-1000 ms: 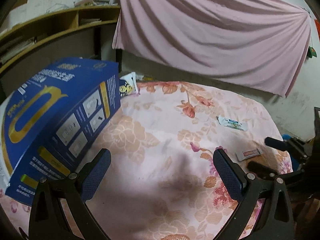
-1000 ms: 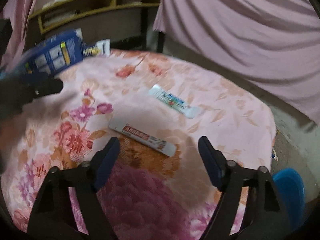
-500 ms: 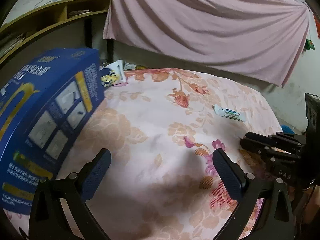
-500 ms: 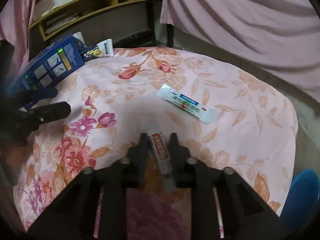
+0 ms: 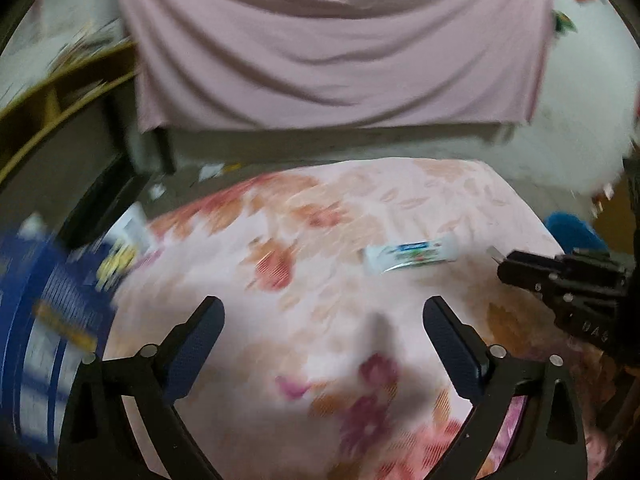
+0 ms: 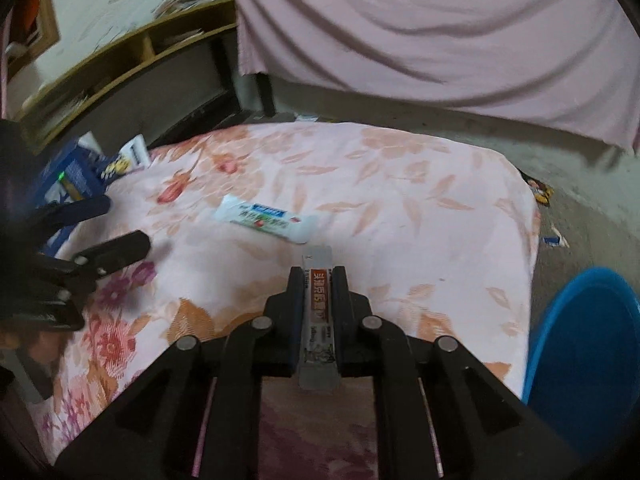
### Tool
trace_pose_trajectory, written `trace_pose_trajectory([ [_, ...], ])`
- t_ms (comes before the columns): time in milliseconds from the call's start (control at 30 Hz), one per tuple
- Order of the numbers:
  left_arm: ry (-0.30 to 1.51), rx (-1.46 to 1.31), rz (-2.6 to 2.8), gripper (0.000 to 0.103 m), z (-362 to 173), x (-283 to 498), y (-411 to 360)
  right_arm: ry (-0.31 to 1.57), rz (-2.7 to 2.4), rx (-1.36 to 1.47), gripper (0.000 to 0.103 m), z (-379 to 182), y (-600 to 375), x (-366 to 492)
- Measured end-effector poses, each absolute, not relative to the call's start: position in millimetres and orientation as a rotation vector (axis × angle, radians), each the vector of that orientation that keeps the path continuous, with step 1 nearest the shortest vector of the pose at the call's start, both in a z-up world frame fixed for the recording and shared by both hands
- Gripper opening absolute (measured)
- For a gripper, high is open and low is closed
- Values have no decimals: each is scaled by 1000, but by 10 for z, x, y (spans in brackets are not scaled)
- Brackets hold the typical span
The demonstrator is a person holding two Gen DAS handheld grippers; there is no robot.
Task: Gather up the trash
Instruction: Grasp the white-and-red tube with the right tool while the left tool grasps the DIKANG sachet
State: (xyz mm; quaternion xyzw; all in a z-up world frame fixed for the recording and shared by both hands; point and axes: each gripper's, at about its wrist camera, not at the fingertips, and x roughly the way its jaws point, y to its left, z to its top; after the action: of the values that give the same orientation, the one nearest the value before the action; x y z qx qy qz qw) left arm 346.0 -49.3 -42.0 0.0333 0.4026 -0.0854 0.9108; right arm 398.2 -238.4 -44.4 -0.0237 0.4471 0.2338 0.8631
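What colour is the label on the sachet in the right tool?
Orange-red with pale lettering, on a grey sachet; clearest in the right wrist view.

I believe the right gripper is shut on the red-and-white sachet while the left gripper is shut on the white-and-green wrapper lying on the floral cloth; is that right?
Not quite: the left gripper is open and holds nothing, as the left wrist view shows; the white-and-green wrapper lies free on the floral cloth. The right gripper is indeed shut on the red-and-white sachet.

The right claw, wide open a second ago, has clamped on the red-and-white sachet and lifted it off the floral cloth, nearer the white wrapper. The left claw has swung away from the blue box.
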Motion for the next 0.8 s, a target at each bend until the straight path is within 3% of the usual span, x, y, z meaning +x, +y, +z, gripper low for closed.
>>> trace_pose_trajectory([
  [167, 837, 211, -289, 80, -528, 3734, -783, 926, 461, 83, 41, -446, -2587, 4028],
  [533, 923, 372, -470, 63, -818, 4114, -1087, 945, 454, 209, 41, -475, -2790, 4082],
  [800, 959, 358, -564, 32, -841, 4157, -1059, 960, 456, 243, 41, -496, -2838, 4088],
])
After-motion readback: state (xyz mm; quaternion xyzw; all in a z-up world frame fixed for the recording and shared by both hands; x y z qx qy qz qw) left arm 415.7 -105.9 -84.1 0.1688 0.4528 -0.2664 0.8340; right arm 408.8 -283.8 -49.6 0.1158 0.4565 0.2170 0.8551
